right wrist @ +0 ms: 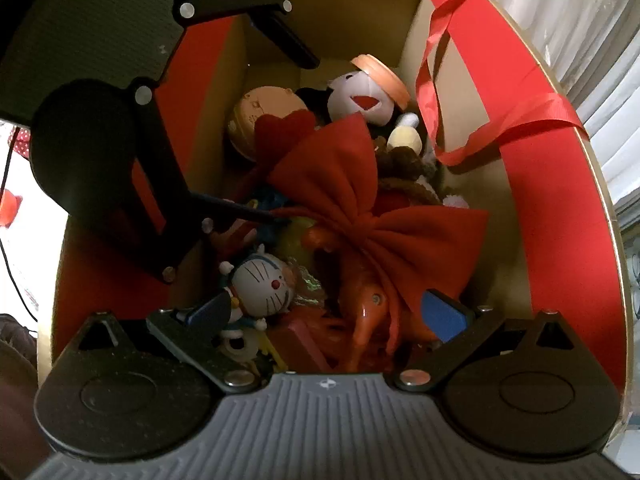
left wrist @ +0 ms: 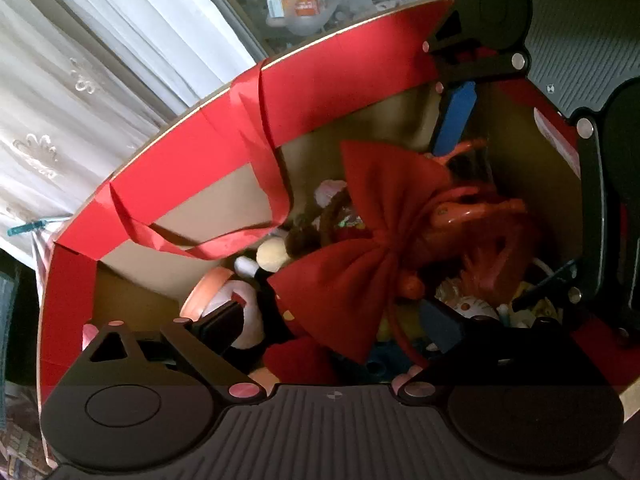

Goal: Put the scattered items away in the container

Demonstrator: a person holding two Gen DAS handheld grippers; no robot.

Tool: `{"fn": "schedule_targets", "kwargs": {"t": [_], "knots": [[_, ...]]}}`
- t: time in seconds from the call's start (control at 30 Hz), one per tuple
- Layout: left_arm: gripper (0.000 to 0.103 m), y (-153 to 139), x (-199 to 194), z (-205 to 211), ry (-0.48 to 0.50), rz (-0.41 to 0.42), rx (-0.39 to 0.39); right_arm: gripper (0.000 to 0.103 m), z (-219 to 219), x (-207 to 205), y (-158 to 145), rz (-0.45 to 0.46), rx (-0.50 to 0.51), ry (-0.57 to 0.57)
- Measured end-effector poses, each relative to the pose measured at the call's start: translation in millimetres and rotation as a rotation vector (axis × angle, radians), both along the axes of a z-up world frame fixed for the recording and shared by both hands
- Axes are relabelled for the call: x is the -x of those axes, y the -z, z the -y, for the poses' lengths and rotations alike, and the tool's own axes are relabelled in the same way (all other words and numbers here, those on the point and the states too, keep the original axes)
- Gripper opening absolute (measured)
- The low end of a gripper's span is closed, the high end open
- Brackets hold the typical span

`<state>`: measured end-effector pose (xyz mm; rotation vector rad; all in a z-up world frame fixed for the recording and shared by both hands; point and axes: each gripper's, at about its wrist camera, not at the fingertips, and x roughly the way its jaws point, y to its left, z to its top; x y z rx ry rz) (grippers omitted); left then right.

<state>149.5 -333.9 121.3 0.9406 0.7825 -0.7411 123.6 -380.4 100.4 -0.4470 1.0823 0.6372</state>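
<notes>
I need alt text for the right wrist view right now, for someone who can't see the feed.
Looking down into a red gift box full of toys, with a big red bow lying on top. The right gripper hangs open above a blue-and-white cat figure, and the left gripper reaches in from the upper left.

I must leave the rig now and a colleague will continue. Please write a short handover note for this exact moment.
Left gripper: open, holds nothing, inside the red box.
Right gripper: open, holds nothing, also inside the box.
In the box: big red bow on top, white-faced plush, blue cat figure, orange plastic toy.
Done: these items are in.
Left: the cameras see nothing outside the box; lift both grippers out and look for remaining items.
</notes>
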Motion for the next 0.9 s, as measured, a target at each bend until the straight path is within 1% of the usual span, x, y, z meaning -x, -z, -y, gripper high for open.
{"fn": "schedule_targets", "kwargs": {"t": [0.4,0.9], "knots": [[0.099,1.6,2.7,-0.8,-0.012,0.021,-0.001,0.101,0.1,1.8,1.0,0.024,0.01,0.037],[0.098,1.0,7.5,-3.2,-0.007,0.043,0.01,0.101,-1.1,3.1,-0.2,0.033,0.014,0.048]]}}
